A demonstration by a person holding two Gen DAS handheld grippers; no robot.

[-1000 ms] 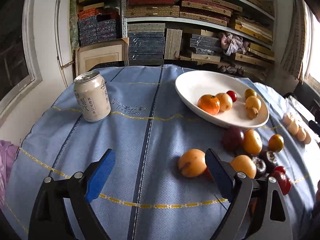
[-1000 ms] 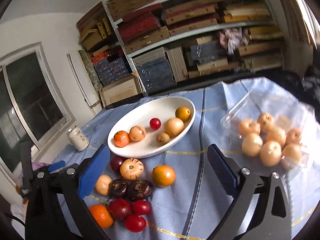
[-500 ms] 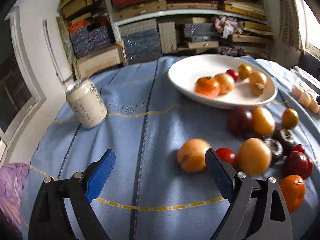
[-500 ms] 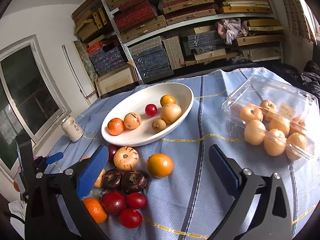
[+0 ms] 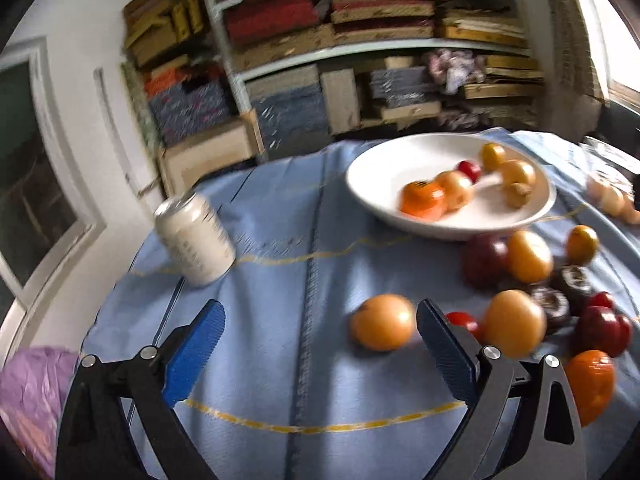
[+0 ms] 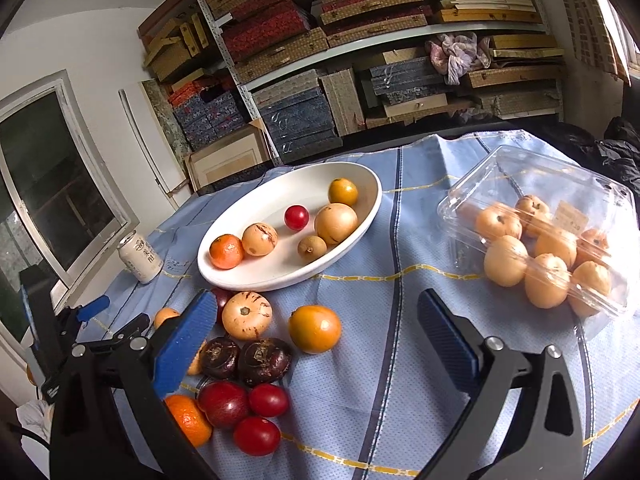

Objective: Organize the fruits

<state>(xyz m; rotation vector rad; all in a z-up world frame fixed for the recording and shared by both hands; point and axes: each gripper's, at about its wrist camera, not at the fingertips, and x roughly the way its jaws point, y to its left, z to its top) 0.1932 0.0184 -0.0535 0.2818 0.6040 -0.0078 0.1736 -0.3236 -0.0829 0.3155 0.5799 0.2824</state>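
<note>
Since a second ago the left wrist view has rolled, so the white oval ceramic bowl (image 5: 448,200) now sits higher and to the right, and the cream drink can (image 5: 195,238) leans in the picture. The left gripper (image 5: 320,344) has its blue-padded jaws opening wide with nothing pressed between them; a round pale-orange fruit (image 5: 382,322) lies on the cloth just inside its right finger, in front of the bowl. That view is blurred.

Only the right wrist view is sharp, and it alone shows the clear plastic clamshell box (image 6: 540,224) of pale fruits, right of the bowl. The right gripper (image 6: 318,328) hangs spread and empty over the cloth. Six fruits lie in the bowl, among them a small red tomato (image 6: 296,217). Just in front of the bowl is a loose cluster of orange, dark purple and red fruits (image 6: 256,354).

All rest on a light-blue tablecloth with yellow lines (image 6: 400,380). Behind the bowl stand metal shelves of stacked flat boxes (image 6: 360,40); left of it, a window (image 6: 44,184).
</note>
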